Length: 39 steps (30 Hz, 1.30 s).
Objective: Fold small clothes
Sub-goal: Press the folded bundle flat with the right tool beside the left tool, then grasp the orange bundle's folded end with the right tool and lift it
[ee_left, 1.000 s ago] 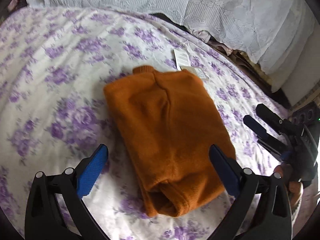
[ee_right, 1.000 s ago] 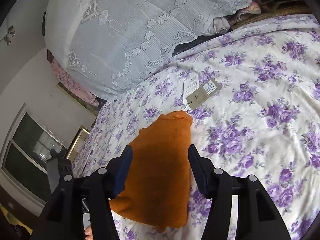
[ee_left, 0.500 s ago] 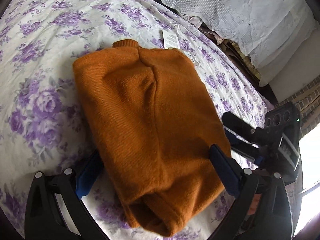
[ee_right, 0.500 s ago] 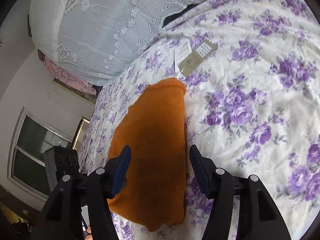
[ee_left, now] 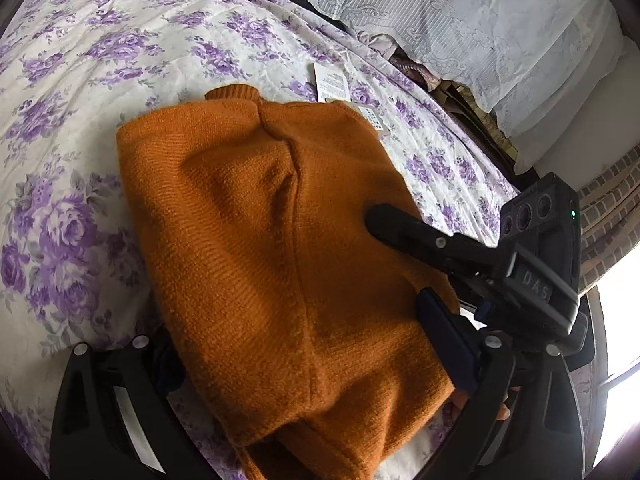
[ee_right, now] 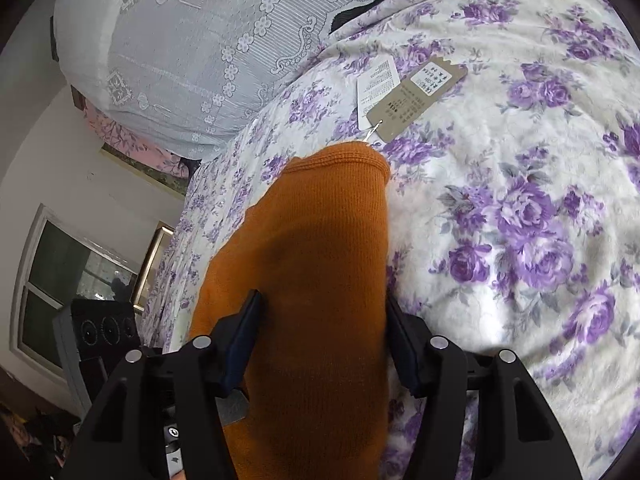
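A folded orange knit sweater (ee_left: 272, 248) lies on the floral bedspread (ee_left: 80, 64). My left gripper (ee_left: 304, 344) is open, its fingers on either side of the sweater's near end; the left finger is mostly hidden under the cloth. My right gripper (ee_right: 320, 328) is open and straddles the sweater (ee_right: 316, 280) at its right edge. It also shows in the left wrist view (ee_left: 400, 224), with one black finger lying on top of the sweater. Paper hang tags (ee_right: 404, 96) lie by the collar.
A white lace cover (ee_left: 460, 12) over piled bedding stands behind the bedspread. A brick wall (ee_left: 612, 208) and bright window lie at the right. In the right wrist view a window (ee_right: 60, 280) and a framed picture are at the left.
Both grippers have moved in over the sweater. The left gripper's fingers now flank its near end, and the right gripper's finger has come onto its right edge.
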{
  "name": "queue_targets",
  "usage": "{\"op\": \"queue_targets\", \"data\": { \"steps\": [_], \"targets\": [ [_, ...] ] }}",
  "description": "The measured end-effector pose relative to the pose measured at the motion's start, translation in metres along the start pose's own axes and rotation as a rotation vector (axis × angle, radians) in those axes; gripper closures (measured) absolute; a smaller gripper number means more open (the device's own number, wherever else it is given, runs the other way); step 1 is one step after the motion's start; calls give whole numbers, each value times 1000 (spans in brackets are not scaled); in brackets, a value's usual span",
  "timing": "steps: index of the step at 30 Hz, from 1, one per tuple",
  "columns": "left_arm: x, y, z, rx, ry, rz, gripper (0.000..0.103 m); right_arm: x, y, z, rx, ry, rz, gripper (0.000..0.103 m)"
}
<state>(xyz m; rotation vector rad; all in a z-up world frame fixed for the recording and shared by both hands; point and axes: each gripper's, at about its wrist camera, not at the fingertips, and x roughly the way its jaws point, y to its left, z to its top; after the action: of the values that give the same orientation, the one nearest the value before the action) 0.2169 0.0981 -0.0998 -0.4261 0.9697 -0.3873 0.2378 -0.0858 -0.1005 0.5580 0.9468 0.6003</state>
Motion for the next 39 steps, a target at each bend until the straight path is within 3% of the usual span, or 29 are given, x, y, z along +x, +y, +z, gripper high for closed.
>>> {"op": "queue_targets", "data": {
  "steps": [5,9,17,26,39],
  "targets": [
    [-6,-2,-2,16,-23,-8,26,-8,5,-7,-45,-57,-17,59],
    [-13,-2,-4,27,-41,-13,35,-13,14,-9,-89,-85,-35,61],
    [-16,-13,-12,81,-39,-2,37,-28,15,-18,-100,-101,-63,61],
    [-21,-25,-28,121,-19,-43,41,-57,10,-42,-83,-117,-86,61],
    [-22,-93,-91,267,2,-70,42,-144,-10,-104,-52,-157,-137,63]
  ]
}}
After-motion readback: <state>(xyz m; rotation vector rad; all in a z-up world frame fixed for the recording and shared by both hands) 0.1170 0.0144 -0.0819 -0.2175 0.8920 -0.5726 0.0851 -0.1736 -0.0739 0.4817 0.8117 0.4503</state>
